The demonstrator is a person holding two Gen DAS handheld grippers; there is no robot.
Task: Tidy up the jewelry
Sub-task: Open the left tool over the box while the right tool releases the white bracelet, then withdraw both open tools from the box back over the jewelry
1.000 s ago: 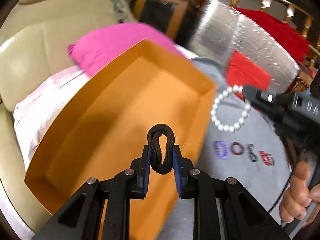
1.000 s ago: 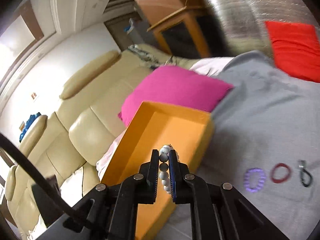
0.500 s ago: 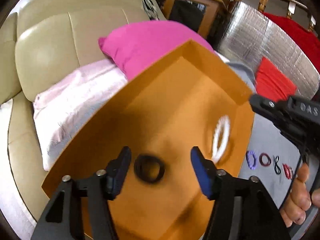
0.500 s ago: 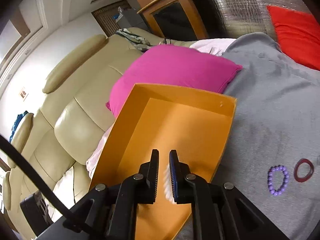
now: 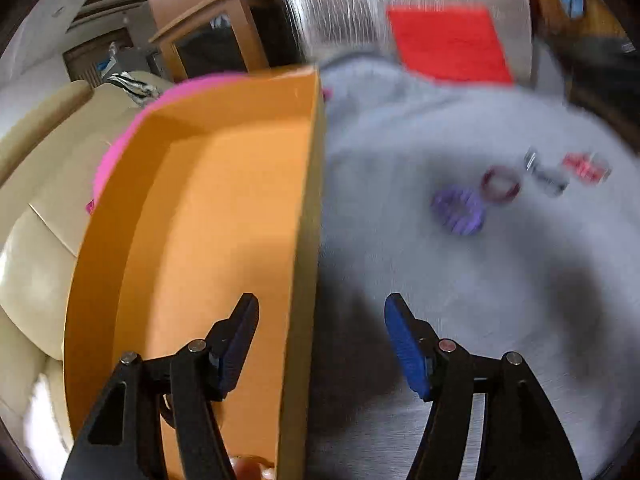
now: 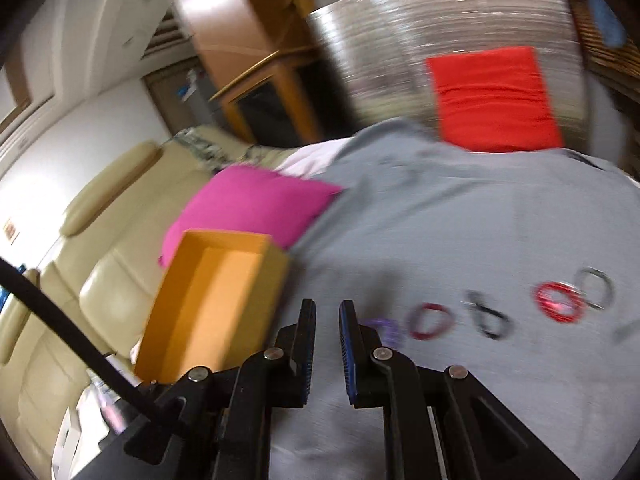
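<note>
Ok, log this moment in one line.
left gripper: open, empty | right gripper: shut, empty | box: beside cloth | purple bracelet, red ring: on cloth

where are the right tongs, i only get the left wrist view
Observer: The right tongs hang over the grey cloth, just right of the orange box.
Operator: holding anything
Observer: No. They are nearly closed, and the narrow gap between the pads is empty.
Operator: whats closest to them
Observer: The purple bracelet lies right beside the right-hand fingertip, partly hidden behind it. The dark red ring comes next in the row.
</note>
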